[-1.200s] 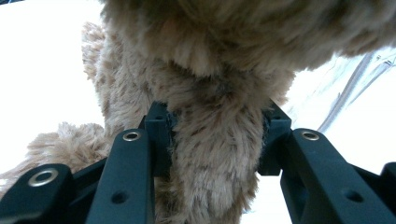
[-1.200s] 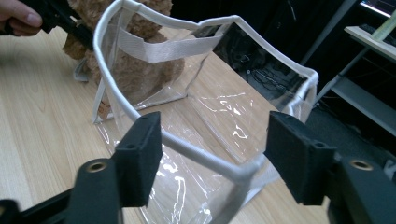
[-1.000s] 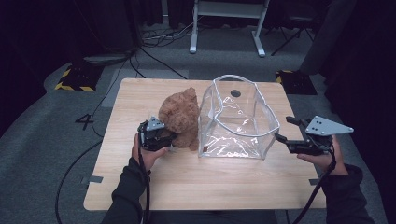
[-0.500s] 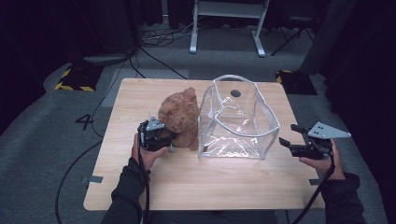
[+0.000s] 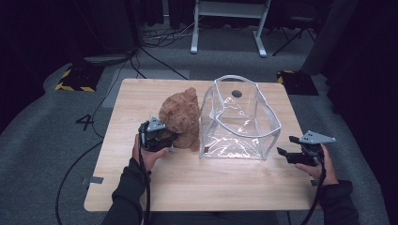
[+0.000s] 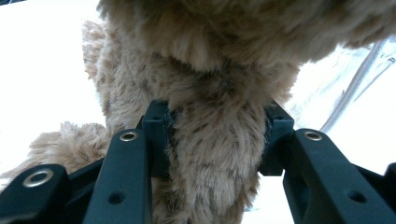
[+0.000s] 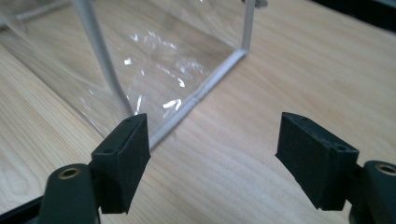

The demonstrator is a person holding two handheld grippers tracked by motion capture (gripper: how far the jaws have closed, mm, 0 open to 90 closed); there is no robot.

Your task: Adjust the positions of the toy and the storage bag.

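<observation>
So there's a light wooden table (image 5: pixel 155 197) with a fuzzy brown plush teddy bear (image 5: pixel 180 117) sitting on it, a bit left of the middle, and right beside it a clear plastic box-shaped bag with white piping along the edges (image 5: pixel 239 119). The bear's side is pressed right up against the bag's left wall, as far as I can tell from above.

The person's left hand (image 5: pixel 148 157) is holding the left gripper (image 5: pixel 164 140) low at the near side of the bear. In the left gripper view the two black jaws are closed in on a furry limb of the bear, fur bulging between the pads (image 6: pixel 156 128), so it's got a proper hold of the toy.

The right gripper (image 5: pixel 287 146) is off to the right of the bag, near the table's right edge, in the right hand (image 5: pixel 319 166). Its jaws are spread wide with nothing between them; in the right gripper view there's just bare wood between the pads (image 7: pixel 126 161), with the bag's bottom corner seam a little way ahead of the left one.

The bag stands upright with its top open.
</observation>
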